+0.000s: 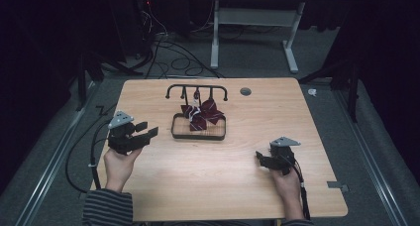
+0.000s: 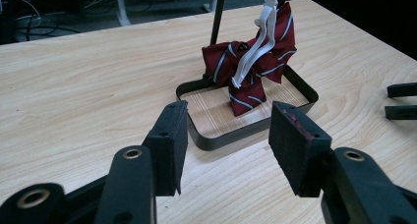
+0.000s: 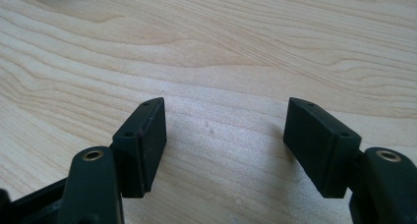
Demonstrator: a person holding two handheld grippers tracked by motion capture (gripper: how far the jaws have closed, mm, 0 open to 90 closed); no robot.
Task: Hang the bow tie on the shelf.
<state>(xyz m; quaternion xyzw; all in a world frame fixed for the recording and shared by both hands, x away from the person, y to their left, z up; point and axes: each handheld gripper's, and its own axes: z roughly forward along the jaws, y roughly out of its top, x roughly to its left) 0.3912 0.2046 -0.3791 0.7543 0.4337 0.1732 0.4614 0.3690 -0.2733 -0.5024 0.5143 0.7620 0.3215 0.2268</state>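
A dark red striped bow tie with a white strap hangs from a black hook rack and droops into the rack's black-rimmed tray at the table's middle back. In the left gripper view the bow tie sits beyond the open jaws, above the tray. My left gripper is held at the table's left, pointing toward the tray, open and empty. My right gripper rests low at the right front, open, with bare wood between its pads.
The wooden table has a round cable hole at the back. Cables lie on the floor to the left and behind. The other gripper's jaw tips show at the right edge of the left gripper view.
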